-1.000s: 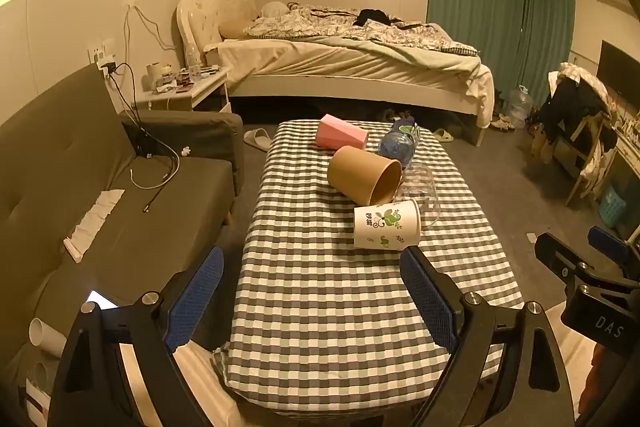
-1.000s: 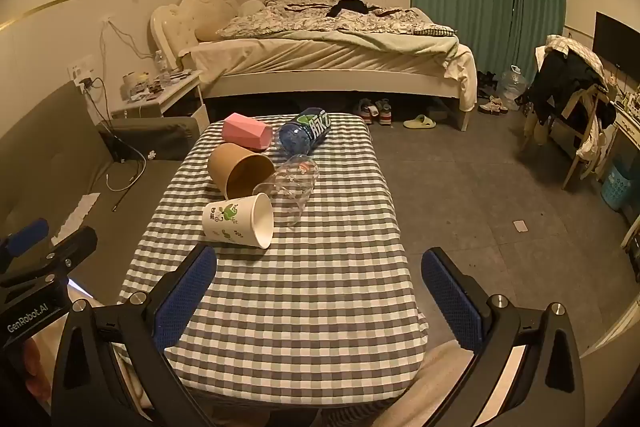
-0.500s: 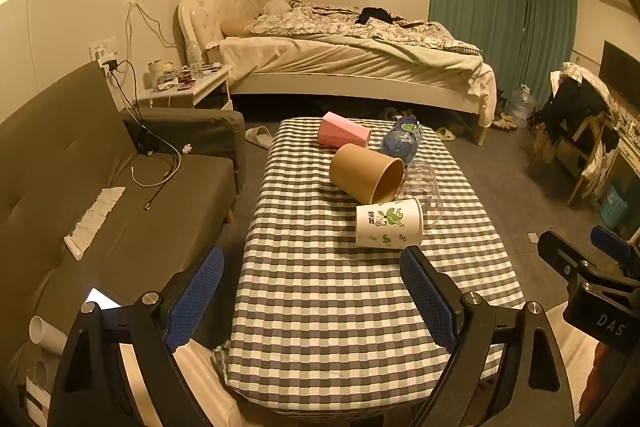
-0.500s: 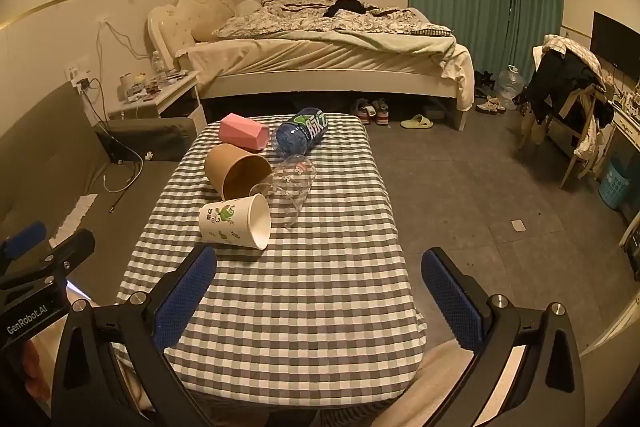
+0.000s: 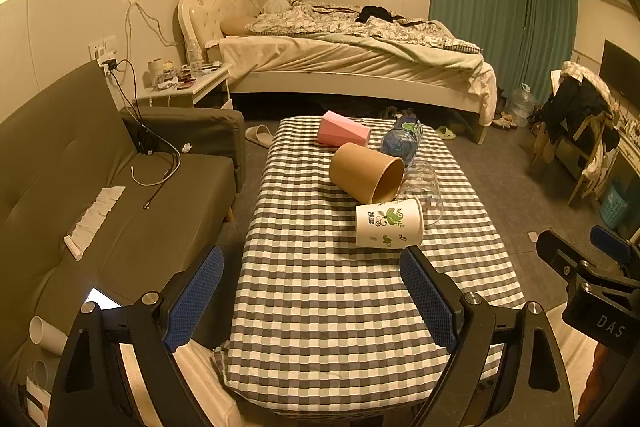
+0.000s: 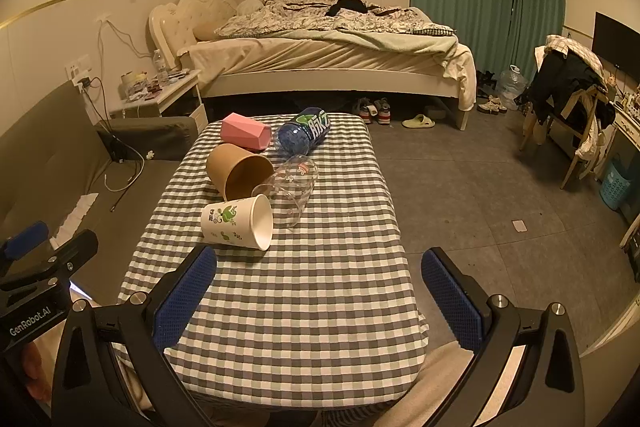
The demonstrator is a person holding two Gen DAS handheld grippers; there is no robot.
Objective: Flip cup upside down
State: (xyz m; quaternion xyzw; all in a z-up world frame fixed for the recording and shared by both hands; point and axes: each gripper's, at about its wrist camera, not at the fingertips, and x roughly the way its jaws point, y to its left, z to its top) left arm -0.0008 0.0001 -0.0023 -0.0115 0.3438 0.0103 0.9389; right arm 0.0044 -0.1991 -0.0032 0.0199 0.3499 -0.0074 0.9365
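Observation:
Several cups lie on their sides on the checked table (image 5: 320,307) (image 6: 320,287). Nearest is a white paper cup with green print (image 5: 388,223) (image 6: 236,223). Behind it lie a brown paper cup (image 5: 366,173) (image 6: 240,171), a clear plastic cup (image 5: 422,183) (image 6: 294,187) and a pink cup (image 5: 343,134) (image 6: 245,131). My left gripper (image 5: 312,287) is open above the table's near end, short of the white cup. My right gripper (image 6: 320,283) is open too, nothing between its fingers, with the white cup ahead to its left.
A blue plastic bottle (image 5: 400,141) (image 6: 304,135) lies on its side at the table's far end. A grey sofa (image 5: 100,195) runs along the left of the table. A bed (image 5: 352,59) stands behind, a chair with clothes (image 6: 572,99) at the right, bare floor (image 6: 480,207) between.
Both views shift only slightly; the cups sit a touch further left in the right wrist view. Both grippers stay open and the cups have not moved.

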